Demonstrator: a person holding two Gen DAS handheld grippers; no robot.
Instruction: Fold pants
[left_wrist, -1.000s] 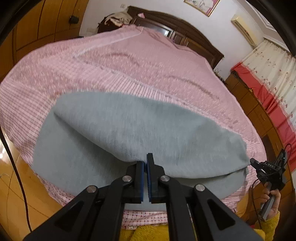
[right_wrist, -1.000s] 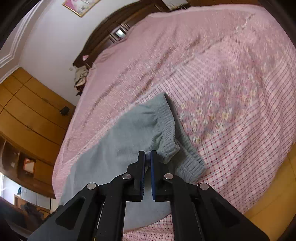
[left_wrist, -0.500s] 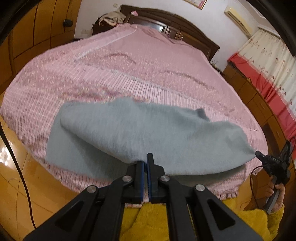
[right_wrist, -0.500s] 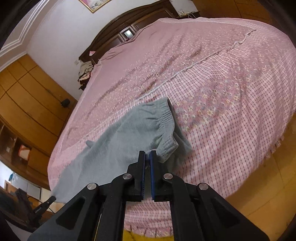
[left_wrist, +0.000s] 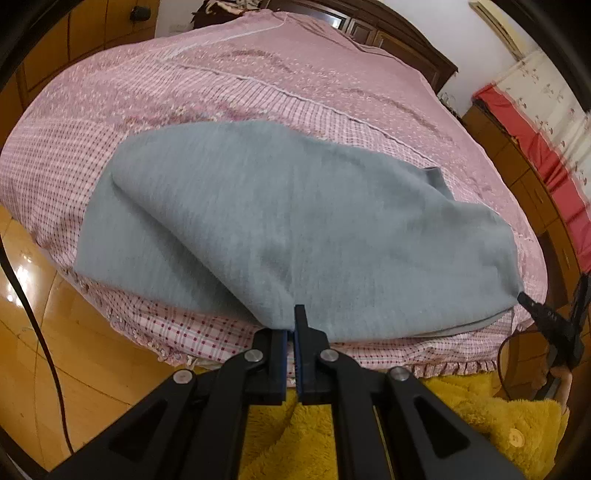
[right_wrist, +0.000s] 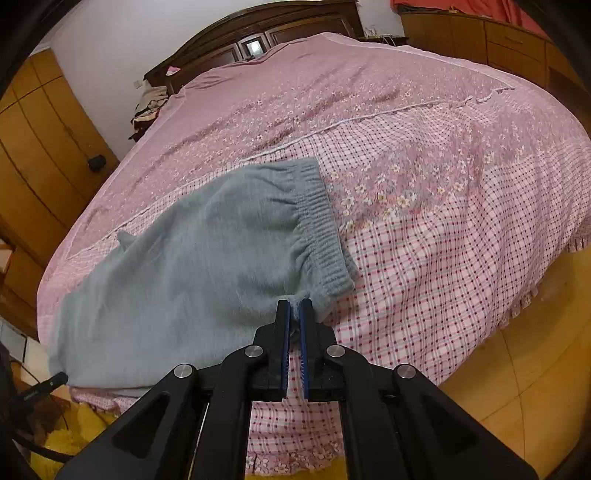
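Left wrist view: the left tool (left_wrist: 293, 325) is clamped on the near edge of the grey pants (left_wrist: 295, 229), which spread ahead of it across the foot of the bed (left_wrist: 258, 74). One layer is lifted over another lying flat, so a lengthwise fold looks under way, not yet laid down. The right tool (left_wrist: 532, 304) pinches the far-right corner. Compared with a second ago, the fabric reaches further up the bed.

Right wrist view: the right tool (right_wrist: 294, 317) grips the cloth just beside the ribbed waistband (right_wrist: 325, 229). Earlier the waistband was curled over; now it lies flatter. Further folds remain.
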